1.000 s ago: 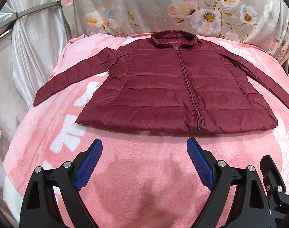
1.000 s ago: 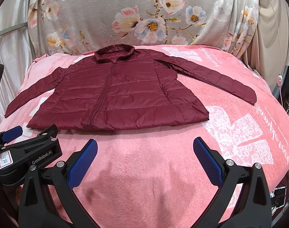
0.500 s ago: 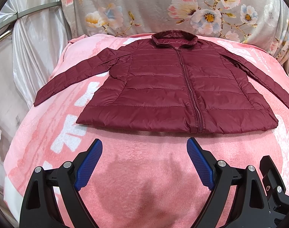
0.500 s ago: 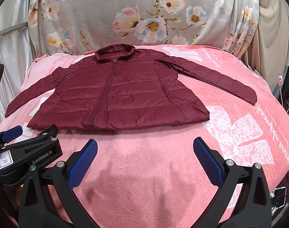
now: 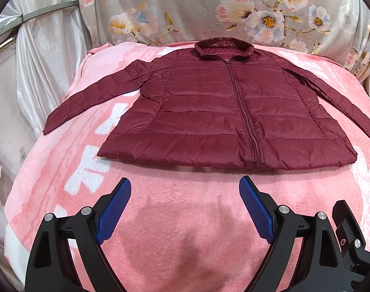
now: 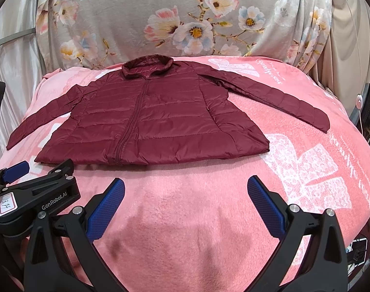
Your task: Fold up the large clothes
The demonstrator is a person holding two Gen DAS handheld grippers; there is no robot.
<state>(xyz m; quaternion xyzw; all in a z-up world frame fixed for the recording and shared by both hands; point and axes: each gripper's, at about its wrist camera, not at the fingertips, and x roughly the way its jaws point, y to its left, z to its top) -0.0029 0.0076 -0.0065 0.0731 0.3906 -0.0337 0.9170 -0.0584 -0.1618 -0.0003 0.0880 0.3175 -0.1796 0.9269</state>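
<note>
Our left gripper (image 5: 185,209) and right gripper (image 6: 186,206) both gape empty above the pink blanket (image 6: 185,219), short of the maroon jacket (image 5: 221,116) lying flat, sleeves spread, wholly unfolded.

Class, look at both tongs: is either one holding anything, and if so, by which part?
Nothing is held. The left tongs and right tongs are both open above the blanket, short of the jacket.

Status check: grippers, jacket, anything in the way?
Left gripper open, right gripper open, both empty. Jacket flat, zipped, sleeves spread. Nothing blocking.
</note>
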